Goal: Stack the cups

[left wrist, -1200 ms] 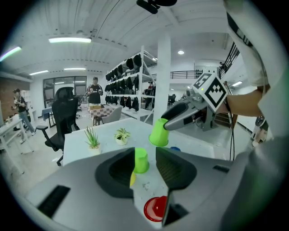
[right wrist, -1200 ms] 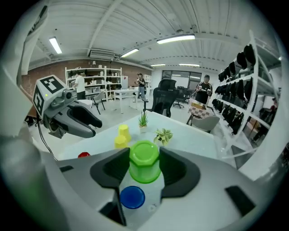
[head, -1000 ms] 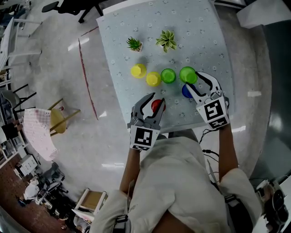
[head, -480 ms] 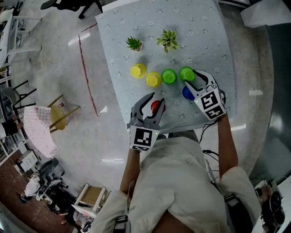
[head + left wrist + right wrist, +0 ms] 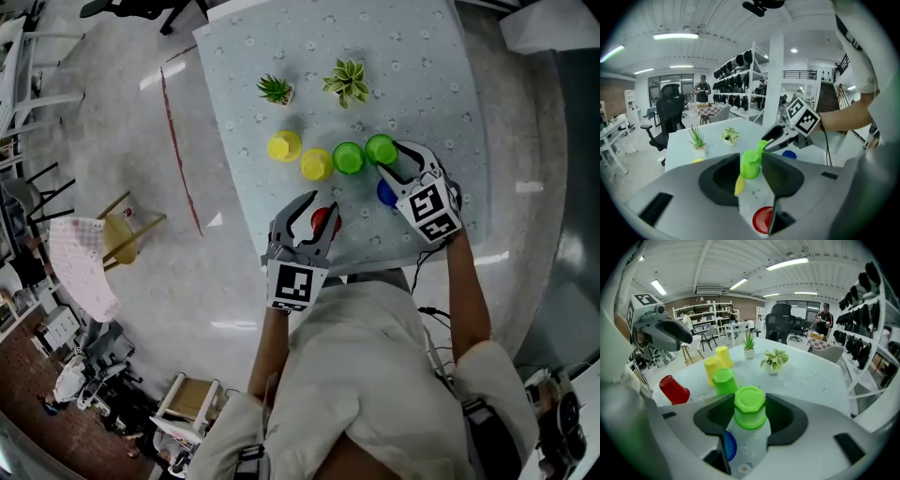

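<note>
1. The blue cup [image 5: 729, 446] is mostly hidden behind one jaw of the right gripper [image 5: 750, 413].
2. The red cup [image 5: 762, 219] is half hidden behind one jaw of the left gripper [image 5: 751, 164].
3. A yellow cup [image 5: 739, 186] only peeks out between that gripper's jaws.

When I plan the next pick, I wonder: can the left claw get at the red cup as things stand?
Probably yes. The left claw hovers just above the red cup with nothing between; its jaws stand narrow, though, and likely must widen first.
</note>
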Tool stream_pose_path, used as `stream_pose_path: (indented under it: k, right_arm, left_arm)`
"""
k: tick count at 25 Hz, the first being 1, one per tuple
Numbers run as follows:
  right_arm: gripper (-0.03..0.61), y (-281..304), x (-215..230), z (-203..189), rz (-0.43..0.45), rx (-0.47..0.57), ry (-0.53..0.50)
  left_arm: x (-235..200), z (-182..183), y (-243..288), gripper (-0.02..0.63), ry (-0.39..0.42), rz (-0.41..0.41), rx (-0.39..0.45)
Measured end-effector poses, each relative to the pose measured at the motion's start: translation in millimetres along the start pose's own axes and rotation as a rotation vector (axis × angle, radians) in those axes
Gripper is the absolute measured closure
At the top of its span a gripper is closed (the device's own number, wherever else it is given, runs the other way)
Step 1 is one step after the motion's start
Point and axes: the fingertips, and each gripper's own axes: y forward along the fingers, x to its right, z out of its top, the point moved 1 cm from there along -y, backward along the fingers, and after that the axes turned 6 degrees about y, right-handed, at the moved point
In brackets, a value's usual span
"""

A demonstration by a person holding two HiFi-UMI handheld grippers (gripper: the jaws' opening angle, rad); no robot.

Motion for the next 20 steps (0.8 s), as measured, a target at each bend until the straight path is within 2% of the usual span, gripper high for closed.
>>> stream_pose_path:
  k: [6,11,20]
  right_arm:
    - [0.370,3.5,-0.7,-0.6,0.011,0.001,0.006]
    - [0.308,1.7,-2.1,-2.1,0.023,-0.001,0.018]
    - [0.308,-32.5,2.0,6.9,-0.060,0.054,0.047]
  left_arm:
    - [-1.5,-0.8,3.2,0.463,-0.003,-0.001,-0.002]
    - [-2.5,1.4,3.5,0.463,-0.001,-0.001,0.002]
    - [-2.6,10.5,-4.2,0.463,0.032,-0.016,0.028]
